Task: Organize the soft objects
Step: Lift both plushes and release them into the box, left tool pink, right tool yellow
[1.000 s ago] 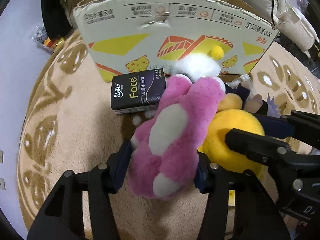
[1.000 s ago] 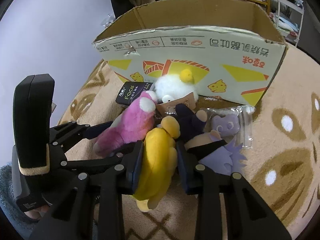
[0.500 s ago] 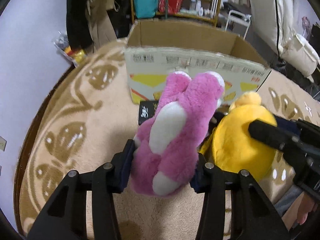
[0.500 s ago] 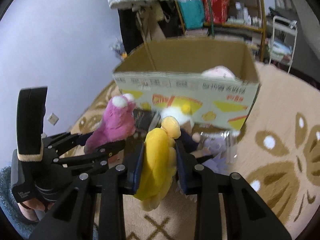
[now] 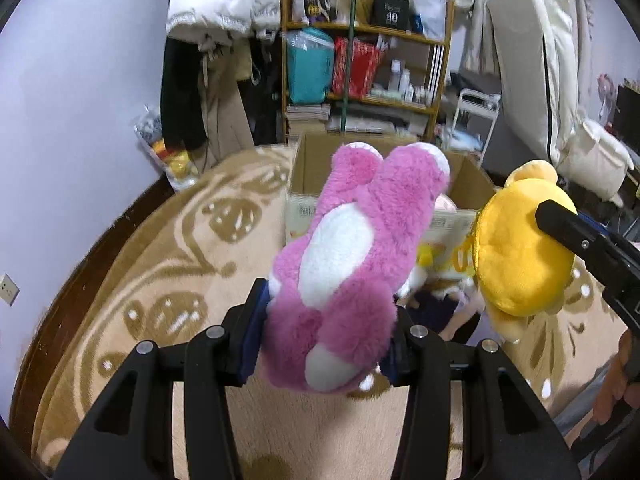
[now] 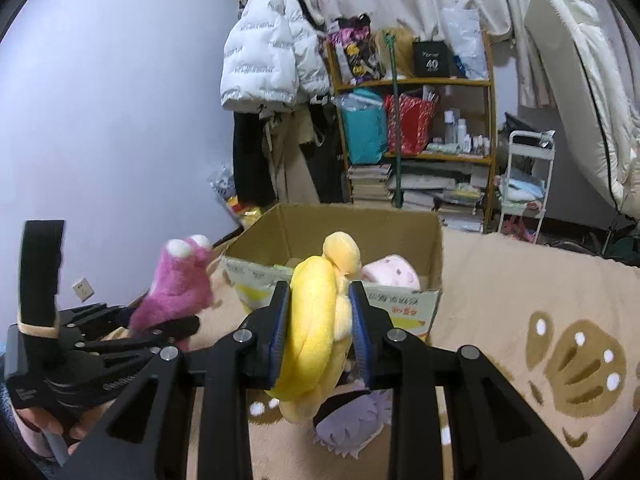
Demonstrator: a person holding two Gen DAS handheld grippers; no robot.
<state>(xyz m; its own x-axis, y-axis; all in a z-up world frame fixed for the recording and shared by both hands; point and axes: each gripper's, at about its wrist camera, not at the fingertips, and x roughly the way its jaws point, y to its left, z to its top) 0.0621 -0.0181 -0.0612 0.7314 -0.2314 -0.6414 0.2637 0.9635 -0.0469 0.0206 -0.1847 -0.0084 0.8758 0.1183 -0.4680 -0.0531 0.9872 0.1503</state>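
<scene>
My left gripper (image 5: 324, 336) is shut on a pink and white plush toy (image 5: 352, 256) and holds it up in the air in front of the open cardboard box (image 5: 304, 184). The pink toy also shows in the right wrist view (image 6: 176, 292). My right gripper (image 6: 318, 328) is shut on a yellow plush toy (image 6: 316, 320), also lifted, just before the box (image 6: 400, 304); it shows at the right in the left wrist view (image 5: 520, 248). A pale pink plush (image 6: 390, 272) lies inside the box. A purple plush (image 6: 352, 424) lies on the carpet below.
A beige patterned carpet (image 6: 520, 300) covers the floor. Behind the box stand a wooden shelf (image 6: 420, 120) full of items, stacked books, a white trolley (image 6: 528, 176) and hanging coats (image 6: 272, 64). A leaning mattress (image 6: 580, 80) is at the right.
Both grippers have risen off the carpet with their toys. The views have tilted up from the toy pile to the box opening and the room behind.
</scene>
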